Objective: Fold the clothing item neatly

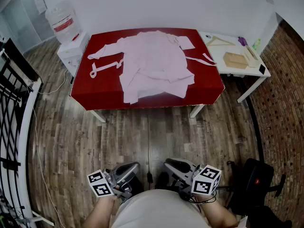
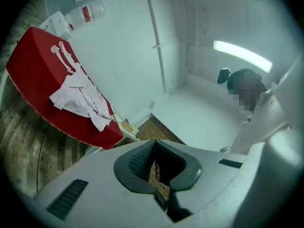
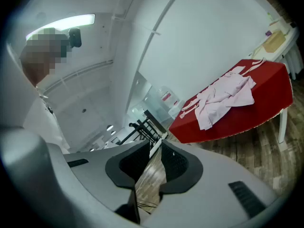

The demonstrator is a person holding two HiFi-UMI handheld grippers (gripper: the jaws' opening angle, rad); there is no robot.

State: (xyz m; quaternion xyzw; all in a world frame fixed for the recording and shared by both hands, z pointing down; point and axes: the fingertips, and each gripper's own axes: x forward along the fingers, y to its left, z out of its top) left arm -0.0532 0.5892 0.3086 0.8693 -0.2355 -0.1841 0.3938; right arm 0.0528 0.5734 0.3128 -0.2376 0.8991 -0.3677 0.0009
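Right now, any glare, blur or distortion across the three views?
Head view: even light, sharp, mild barrel bend on the red table. Left gripper view: strong fisheye, dark corners, ceiling light strip blown out. Right gripper view: same fisheye and blown-out strip, pink garment legible.

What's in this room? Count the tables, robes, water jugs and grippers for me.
Tables: 2 (red table, white table)
Robe: 1
Water jug: 1
Grippers: 2 (left gripper, right gripper)
Total: 6
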